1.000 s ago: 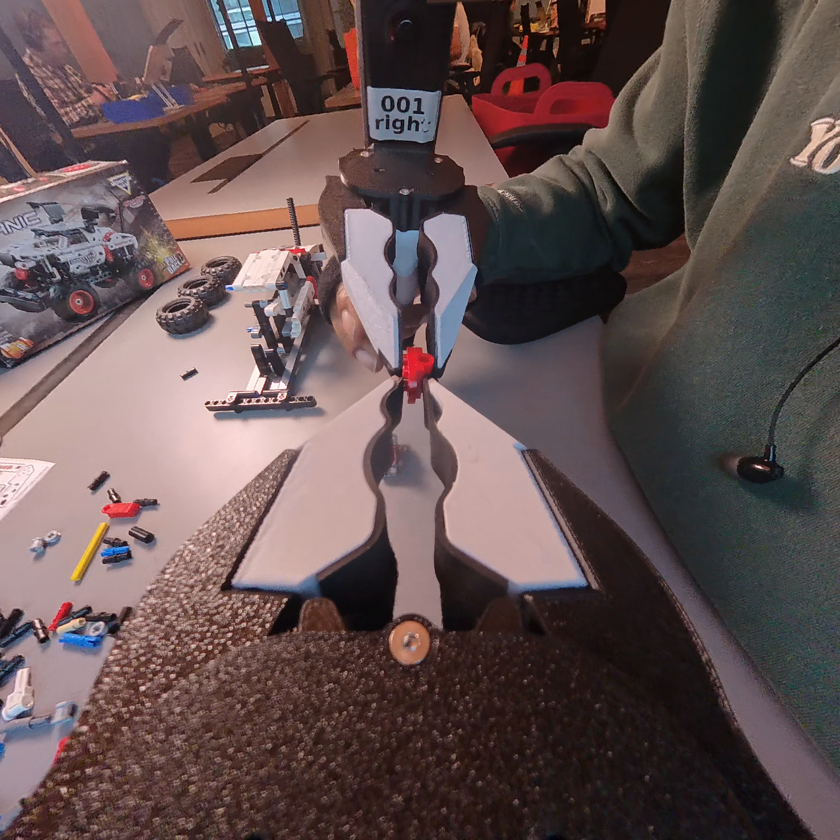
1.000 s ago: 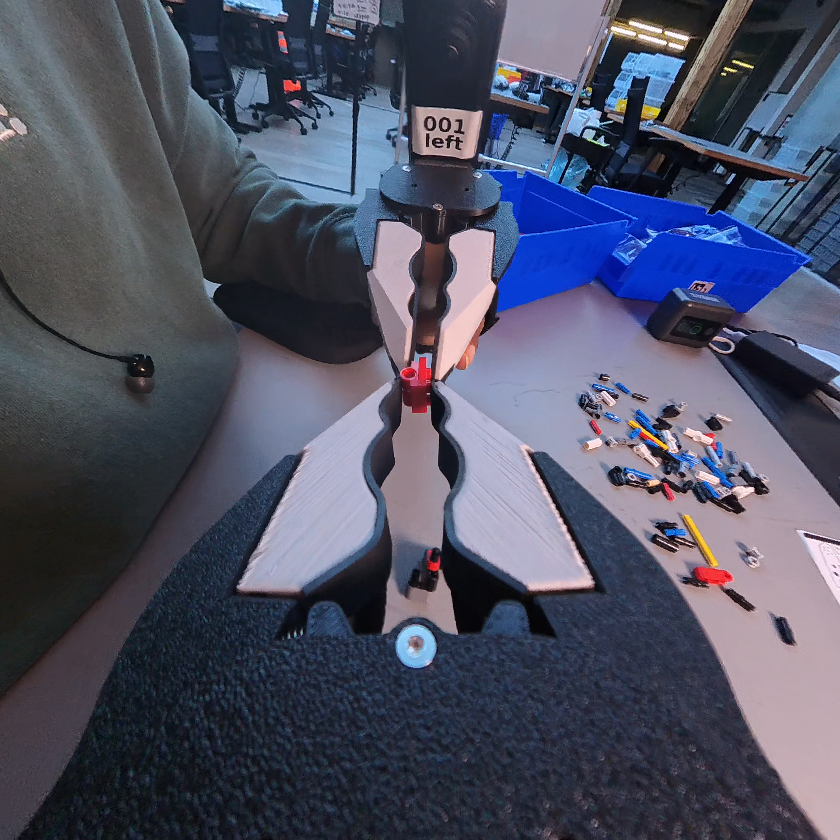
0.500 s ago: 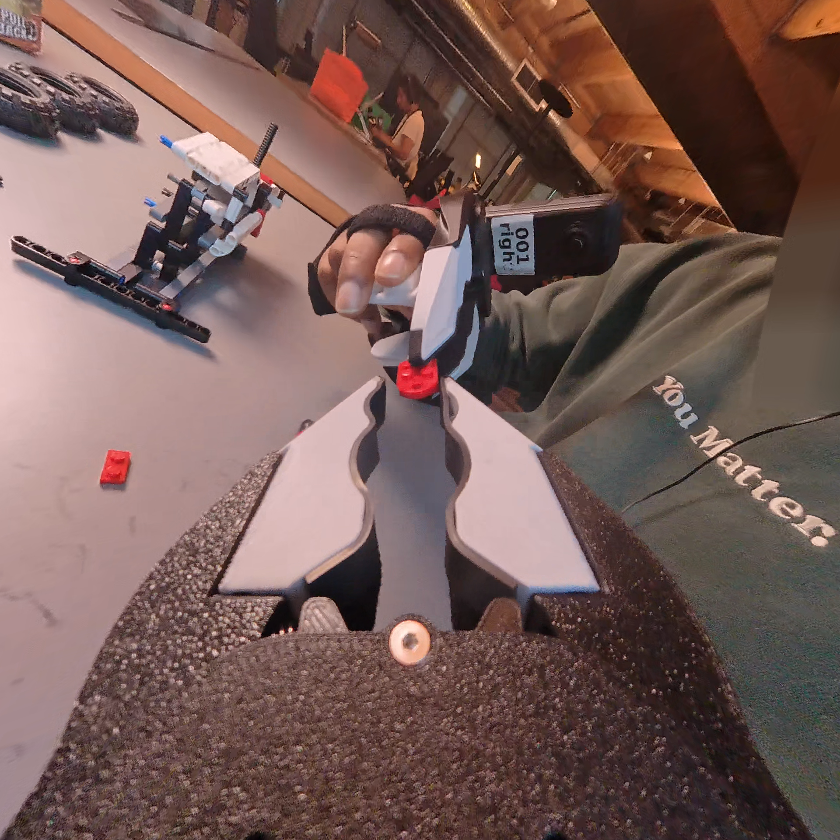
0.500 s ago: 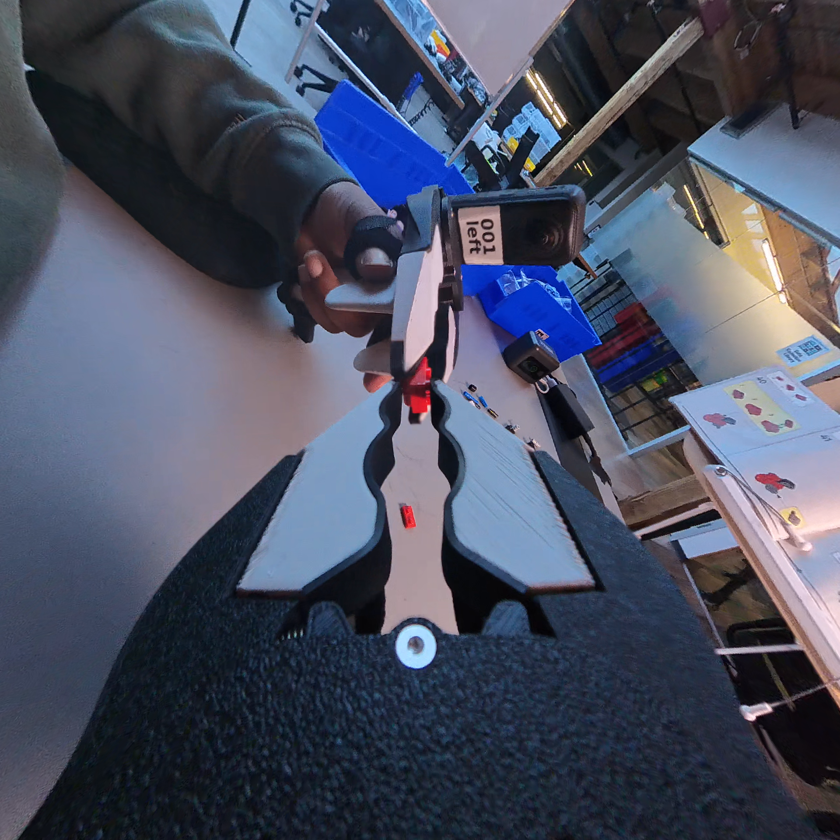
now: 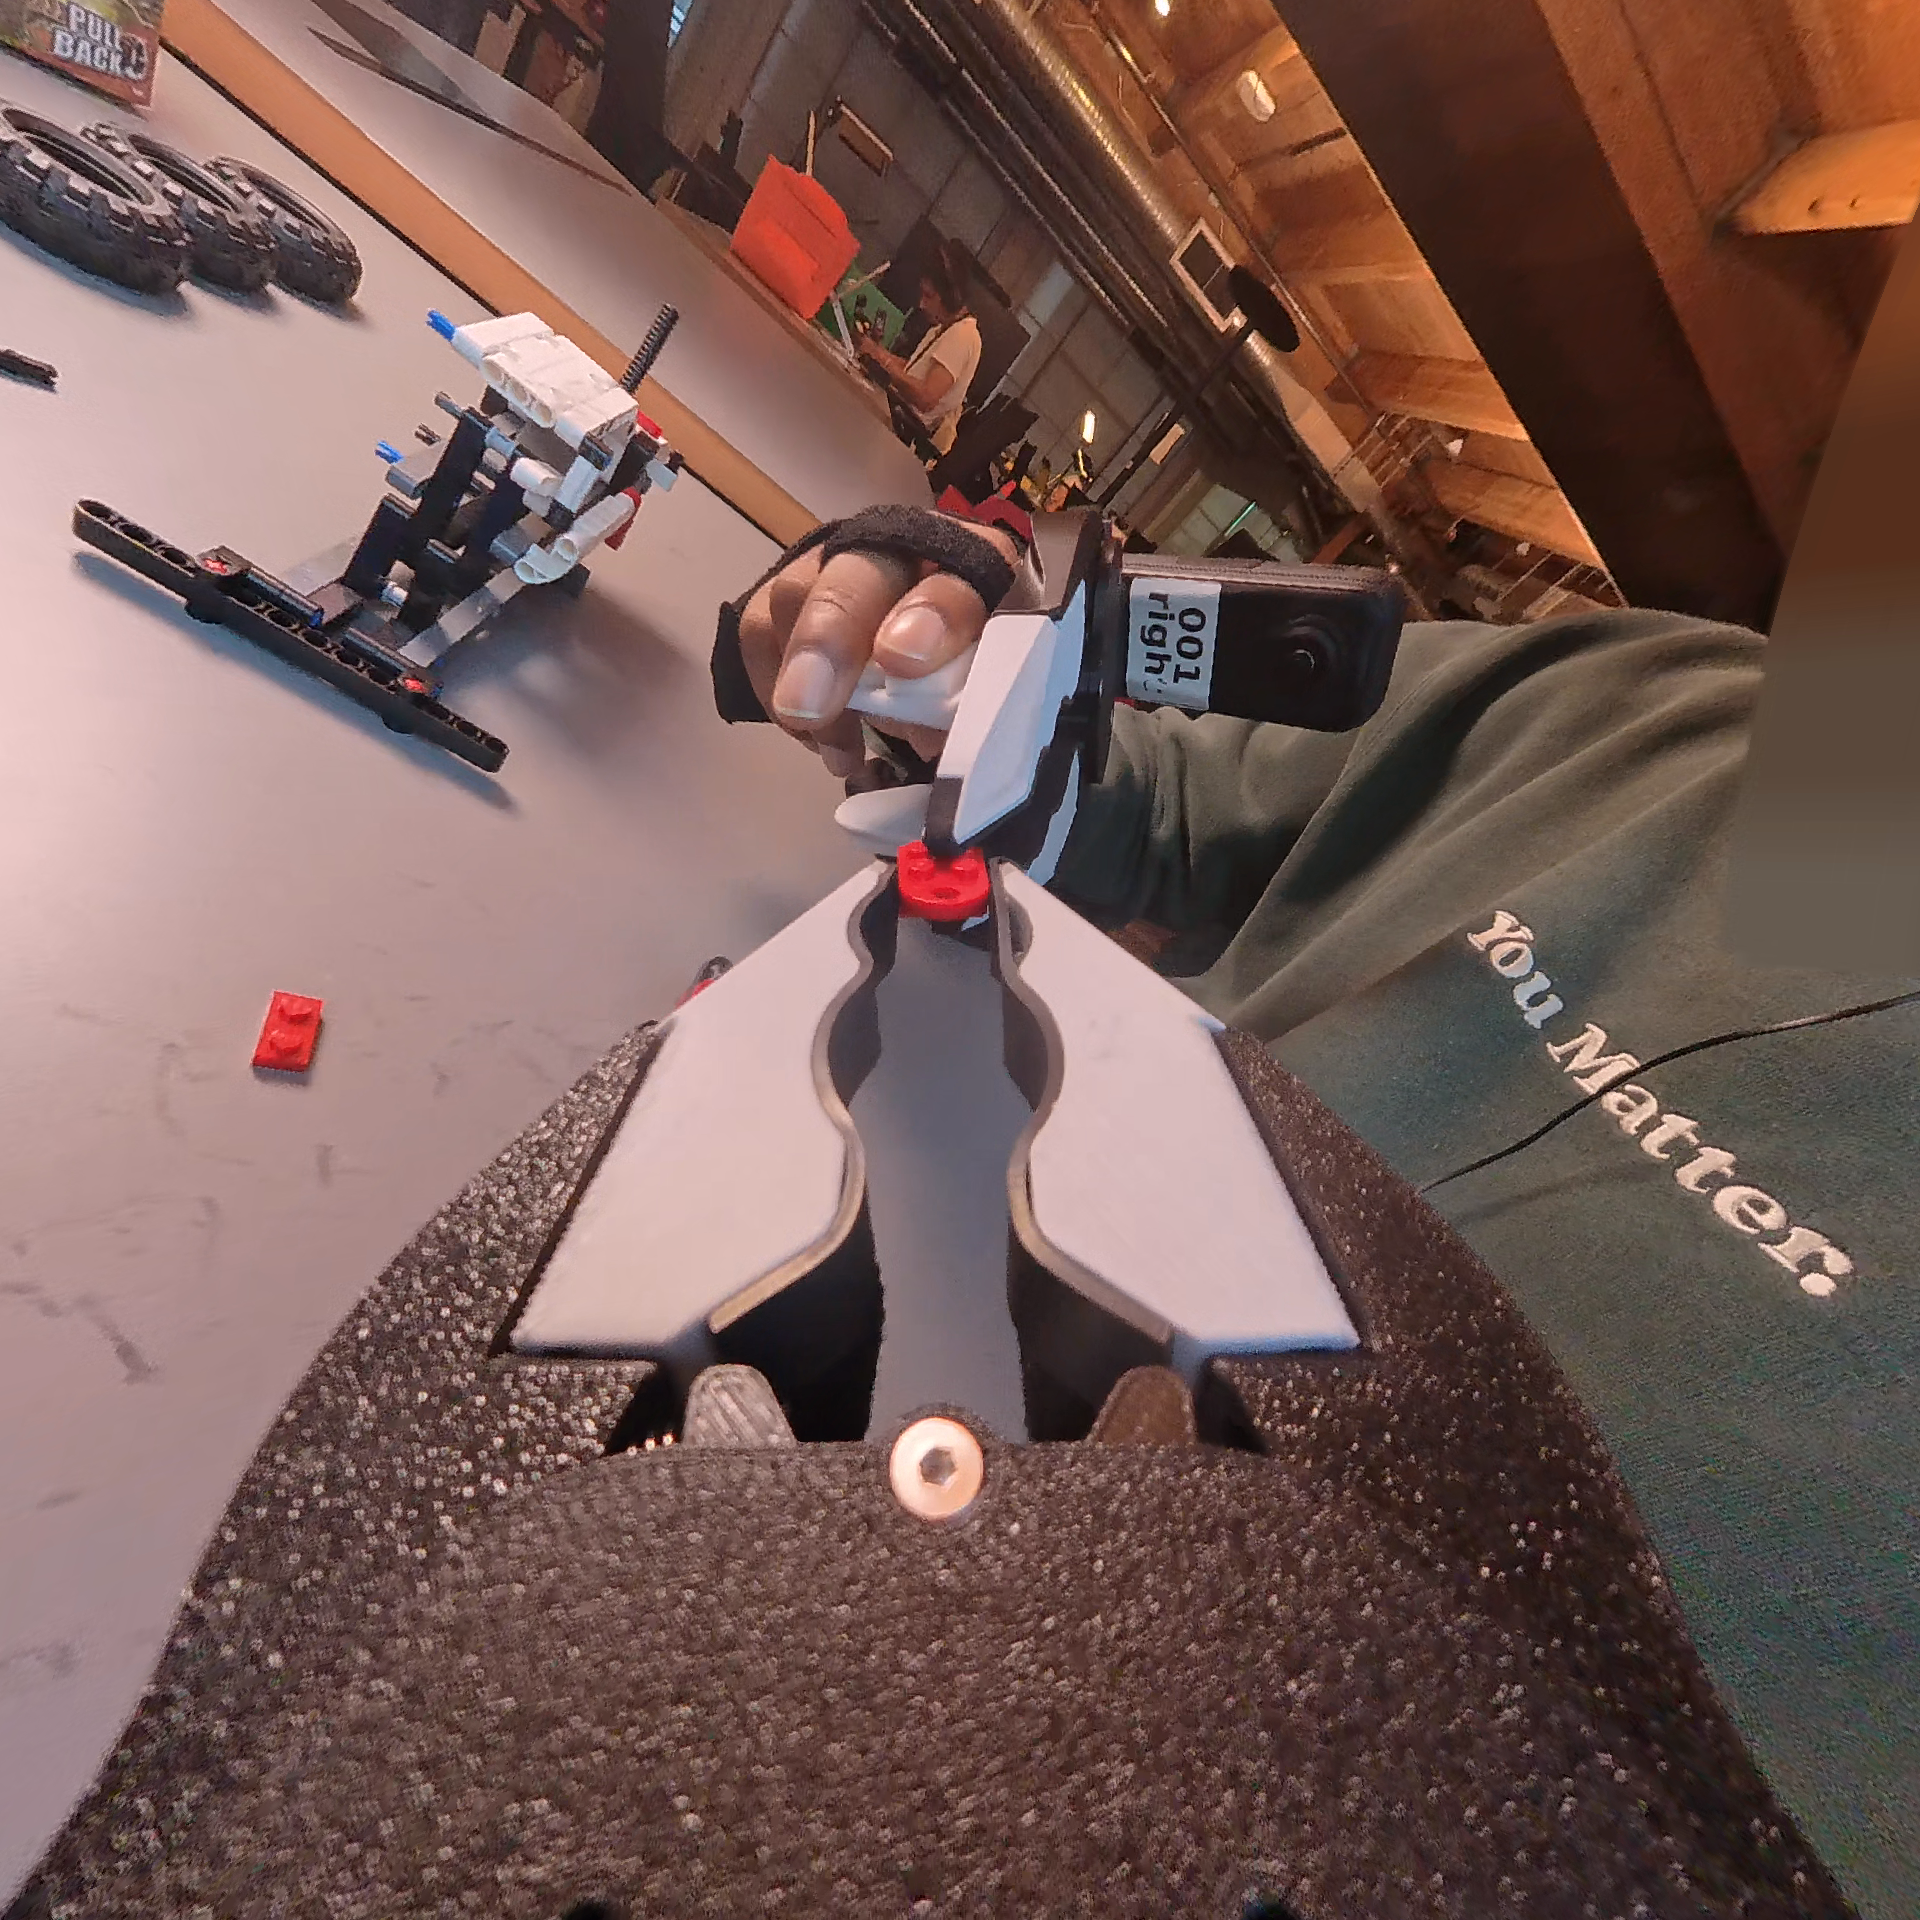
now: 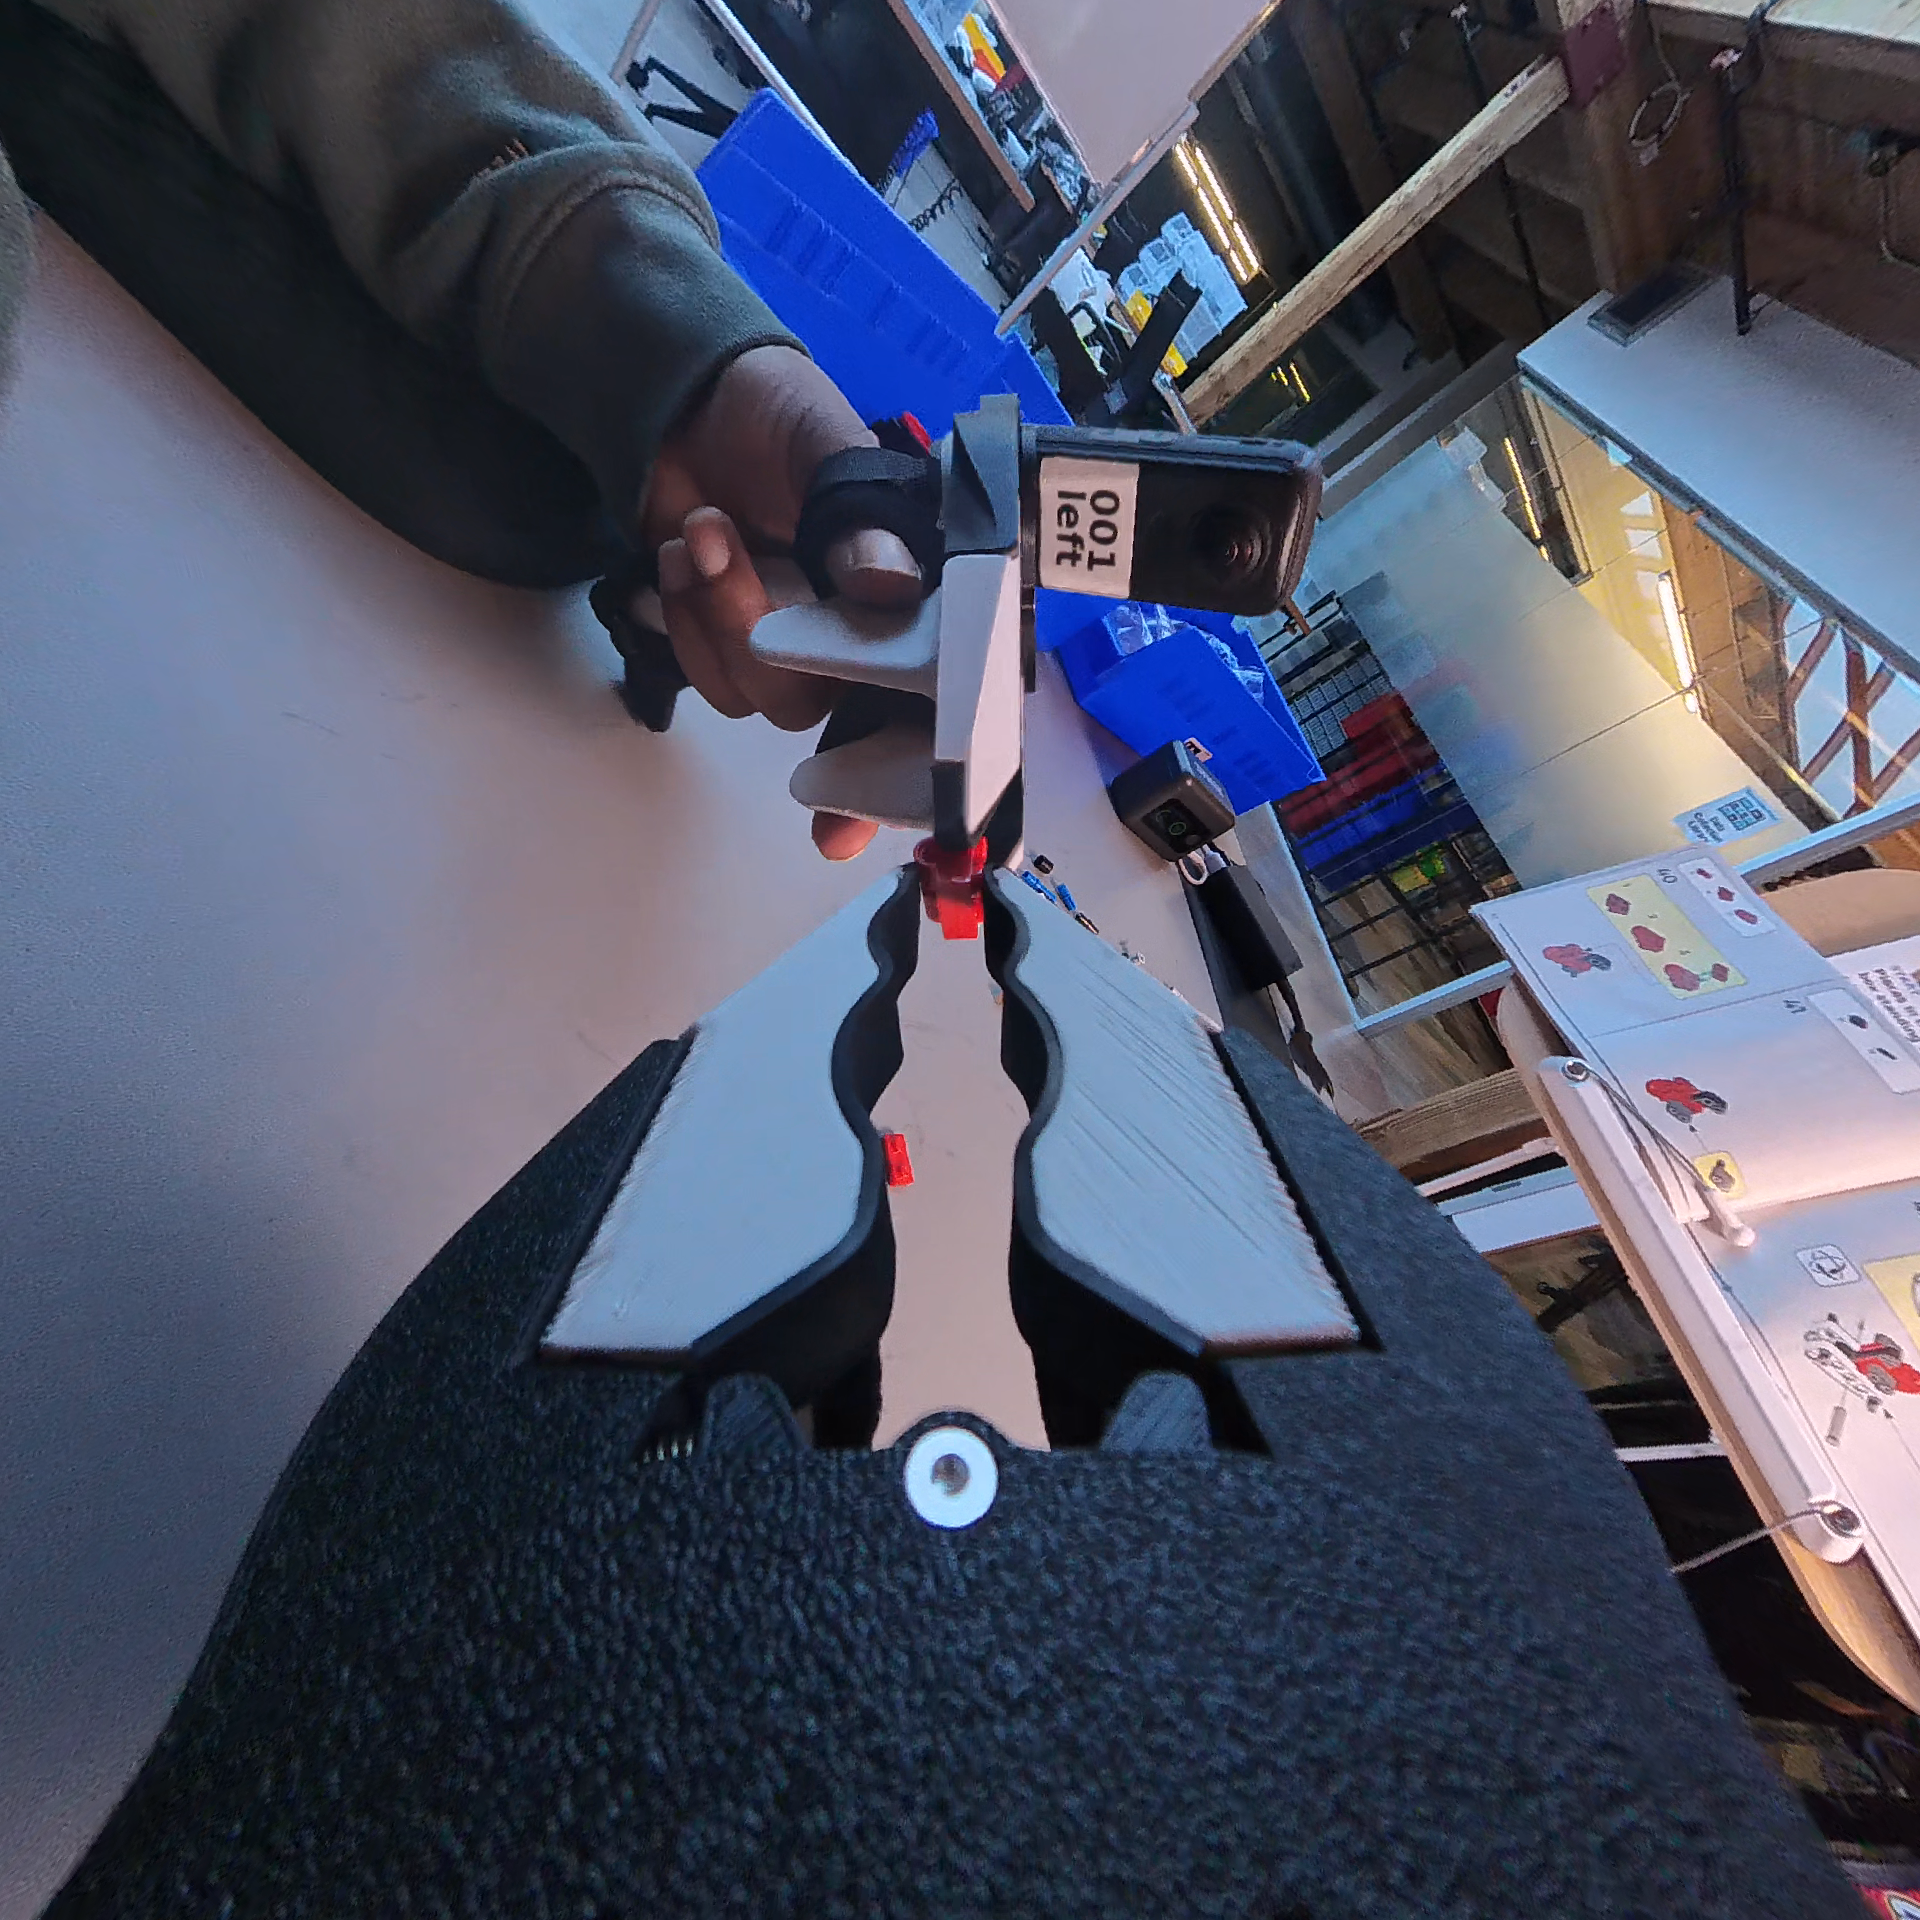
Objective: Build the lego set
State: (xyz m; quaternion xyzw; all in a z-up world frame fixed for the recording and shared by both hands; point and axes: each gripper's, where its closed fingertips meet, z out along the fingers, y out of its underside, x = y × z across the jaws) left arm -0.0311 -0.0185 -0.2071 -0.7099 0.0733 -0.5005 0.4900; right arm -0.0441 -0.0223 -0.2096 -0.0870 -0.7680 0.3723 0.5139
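Observation:
My left gripper [image 5: 941,868] is shut on a small red lego piece [image 5: 938,888] with round holes, held above the grey table [image 5: 312,831]. My right gripper [image 6: 951,881] is shut on the same red piece [image 6: 956,906] from the opposite side. The two grippers meet tip to tip, turned about a quarter turn to each other. Whether the red part is one piece or two joined ones I cannot tell. The partly built black and white lego chassis [image 5: 436,540] stands on the table, far left of the grippers.
A flat red plate [image 5: 288,1029] lies on the table, left of my left gripper, and shows under the right one [image 6: 897,1158]. Three black tyres [image 5: 156,223] lie far left. Blue bins [image 6: 862,270], a small black device [image 6: 1174,816] and the open instruction booklet [image 6: 1714,1091] are to the right. The tips of both grippers are at nearly the same place.
Both grippers have rolled sideways and lifted together since a second ago, keeping hold of the red piece. In the last half second they have barely moved.

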